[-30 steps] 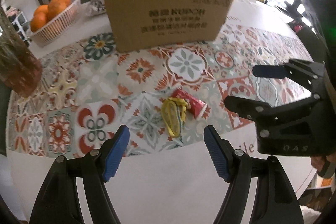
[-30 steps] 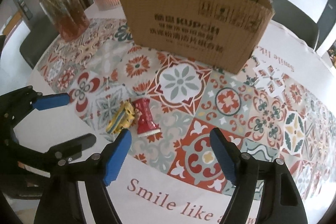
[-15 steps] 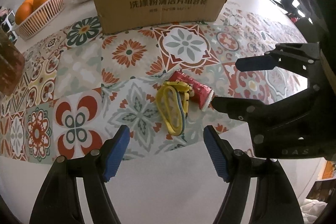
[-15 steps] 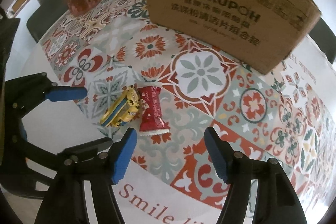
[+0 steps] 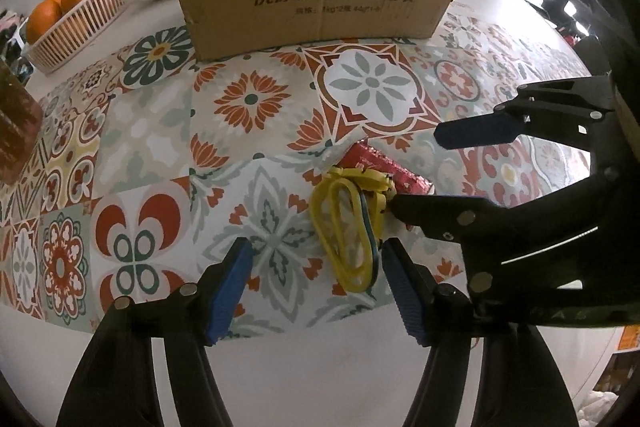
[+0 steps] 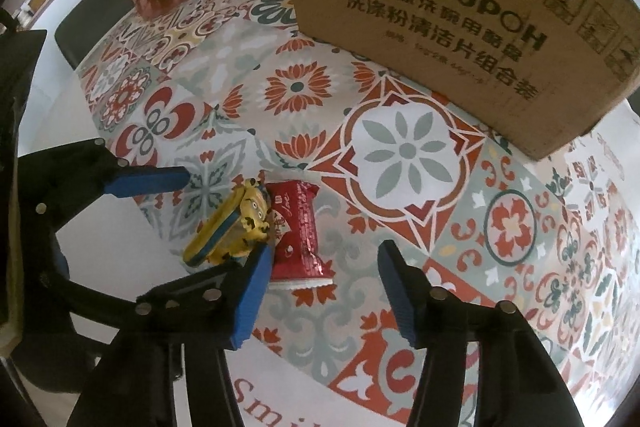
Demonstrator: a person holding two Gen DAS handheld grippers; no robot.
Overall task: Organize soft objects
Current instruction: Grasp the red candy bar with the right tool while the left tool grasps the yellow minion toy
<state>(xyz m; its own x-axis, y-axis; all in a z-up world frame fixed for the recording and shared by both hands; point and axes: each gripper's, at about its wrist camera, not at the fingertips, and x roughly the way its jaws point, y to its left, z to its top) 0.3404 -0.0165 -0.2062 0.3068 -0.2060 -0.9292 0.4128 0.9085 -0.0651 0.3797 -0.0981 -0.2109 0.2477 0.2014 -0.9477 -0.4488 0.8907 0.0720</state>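
Claws, left [image 5: 316, 283] and right [image 6: 320, 291], have narrowed, gripping nothing, lower over yellow toy [image 5: 352, 227] and red packet [image 6: 298, 227].

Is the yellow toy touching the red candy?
Touching. Right wrist view shows the yellow toy pressed against the red candy, no gap.

The left gripper [image 5: 316, 285], jaws just closing, hangs over the yellow toy [image 5: 348, 227]; red packet [image 5: 380, 167] touches it.
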